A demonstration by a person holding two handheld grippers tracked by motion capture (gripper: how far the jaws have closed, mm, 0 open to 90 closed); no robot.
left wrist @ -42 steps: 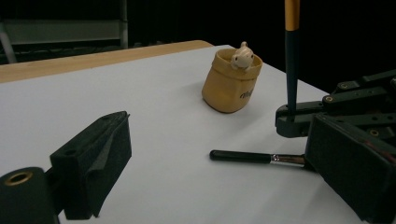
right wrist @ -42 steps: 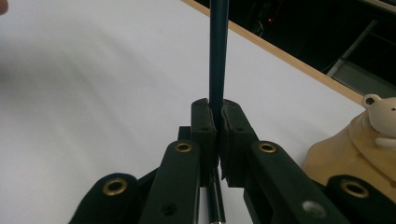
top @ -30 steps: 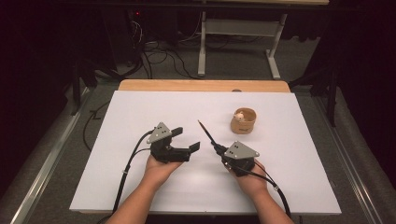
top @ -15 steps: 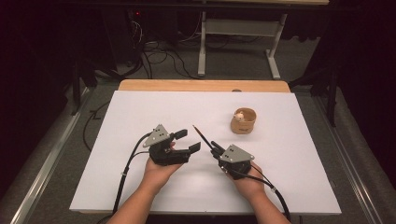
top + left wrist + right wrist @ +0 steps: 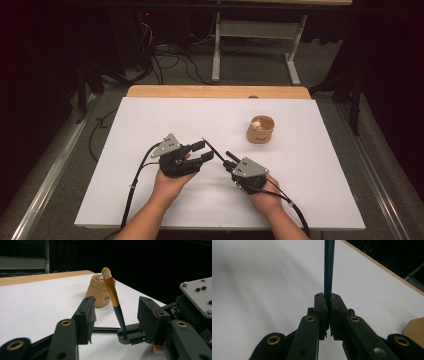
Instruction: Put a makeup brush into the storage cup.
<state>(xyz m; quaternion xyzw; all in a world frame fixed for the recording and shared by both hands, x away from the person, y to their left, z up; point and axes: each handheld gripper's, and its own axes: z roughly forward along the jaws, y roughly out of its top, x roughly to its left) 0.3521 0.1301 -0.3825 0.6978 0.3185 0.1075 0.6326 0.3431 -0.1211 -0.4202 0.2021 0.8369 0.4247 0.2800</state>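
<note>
From the high view, the right gripper (image 5: 229,156) is clamped on the dark end of a thin brush (image 5: 212,148), which slants up and away from it towards the left gripper (image 5: 204,152). The left gripper's jaws stand partly apart and have just been closing, with the brush's far end between or just beside them; whether they touch it cannot be told here. A small tan pot (image 5: 261,130) stands on the white table (image 5: 150,120), beyond the right gripper and well apart from both grippers.

In the left gripper view, the left gripper (image 5: 113,320) has its two black jaws at a middling gap, with the brush (image 5: 113,296) standing between them, clear of both pads. The brush rises tilted from the tips of the right gripper (image 5: 124,336), its dark handle low, gold band above, pale bristles on top. The pot (image 5: 99,292) sits behind the brush, farther across the table (image 5: 37,305).

In the right gripper view, the right gripper (image 5: 328,300) is pinched tight on the dark handle of the brush (image 5: 328,267), which runs straight away from the jaws over the table (image 5: 262,290). An edge of the pot (image 5: 415,328) shows to the right of the jaws.
</note>
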